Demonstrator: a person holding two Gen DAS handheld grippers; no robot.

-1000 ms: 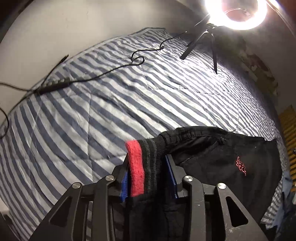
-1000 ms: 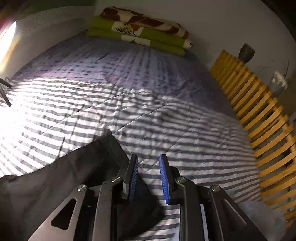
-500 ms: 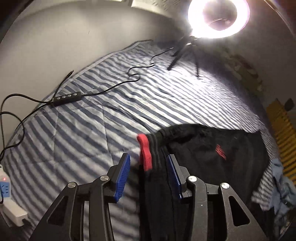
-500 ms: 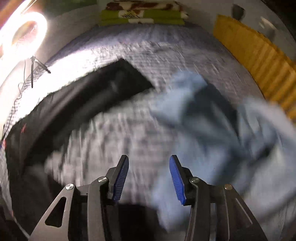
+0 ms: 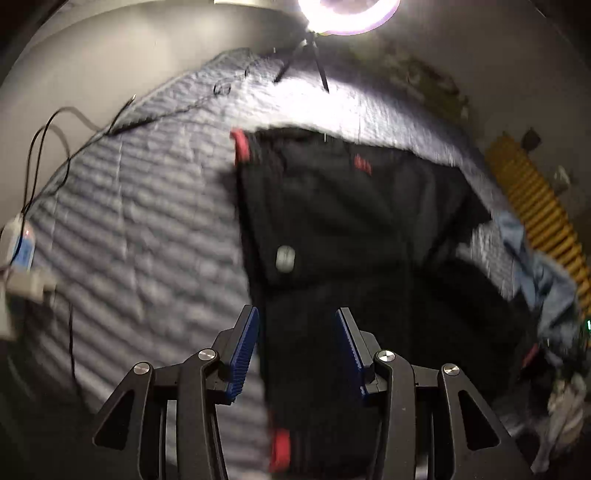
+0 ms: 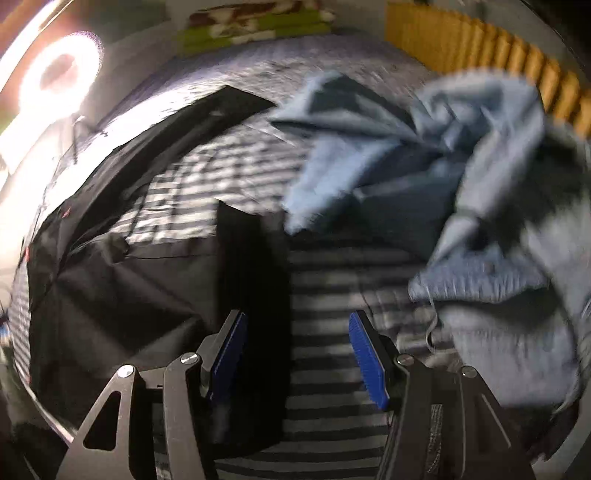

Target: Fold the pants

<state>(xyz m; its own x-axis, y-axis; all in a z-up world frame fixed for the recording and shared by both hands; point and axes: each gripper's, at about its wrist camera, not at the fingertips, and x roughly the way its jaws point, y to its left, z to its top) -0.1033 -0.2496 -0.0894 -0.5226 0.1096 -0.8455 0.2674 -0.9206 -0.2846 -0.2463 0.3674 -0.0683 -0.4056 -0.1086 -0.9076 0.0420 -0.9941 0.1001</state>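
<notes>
The black pants (image 5: 351,229) lie spread on the bed (image 5: 140,229), over its blue-and-white striped cover. From the left wrist view, the left gripper (image 5: 297,347) hangs above the near part of them with its blue pads apart; dark cloth shows in the gap below, but neither pad presses on it. The red waistband edge (image 5: 241,147) sits at the far left corner of the pants, well beyond the gripper, and another red strip (image 5: 280,448) shows close under it.

In the right wrist view, the right gripper (image 6: 297,354) has its jaws opening, with a dark fold of the pants (image 6: 255,295) running up past its left pad and bare striped cover between the pads. Nothing is clamped. To the right and farther off, a crumpled pale blue garment (image 6: 443,155) lies heaped on the bed, beside the pants. A ring light (image 5: 349,16) on a tripod glows at the far edge, and a yellow slatted rail (image 6: 491,40) runs along the far right side.
</notes>
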